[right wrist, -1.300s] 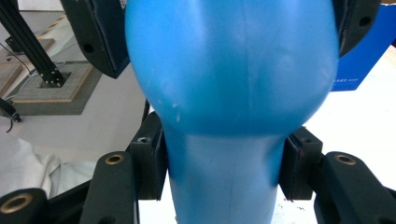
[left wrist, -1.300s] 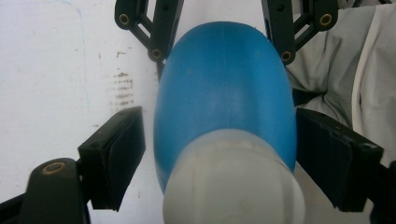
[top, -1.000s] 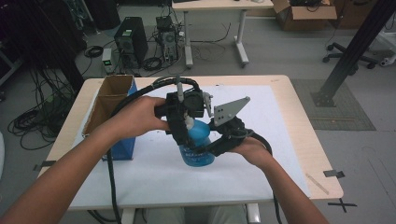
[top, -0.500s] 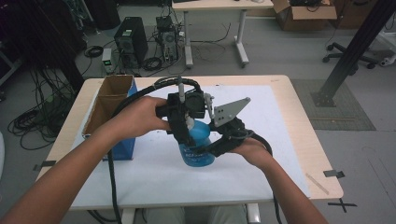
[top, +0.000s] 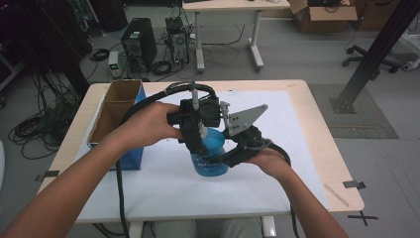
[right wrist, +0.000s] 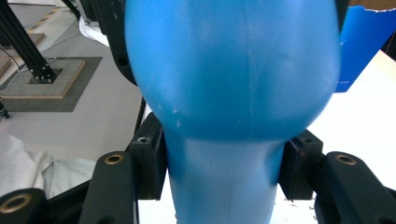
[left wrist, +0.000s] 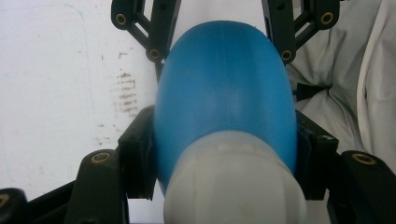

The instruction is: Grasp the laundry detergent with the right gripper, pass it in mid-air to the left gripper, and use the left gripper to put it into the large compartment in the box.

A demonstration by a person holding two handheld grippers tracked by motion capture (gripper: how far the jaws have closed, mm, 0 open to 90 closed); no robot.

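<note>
A blue plastic bottle (top: 212,157) with a white cap stands on the white sheet near the middle of the table. My left gripper (top: 199,141) comes down from above and is shut on the bottle's upper part. In the left gripper view its pads (left wrist: 136,161) press the blue bottle (left wrist: 224,88) just past the white cap (left wrist: 233,182). My right gripper (top: 227,158) reaches in from the right and is shut on the bottle's body. In the right gripper view its pads (right wrist: 150,163) clamp the narrower part of the bottle (right wrist: 229,70).
An open cardboard box (top: 115,106) with blue sides stands at the table's left end. A white sheet (top: 282,168) covers most of the wooden table (top: 322,134). A strip of tape (top: 335,194) lies near the front right corner. Computers and cables sit on the floor beyond.
</note>
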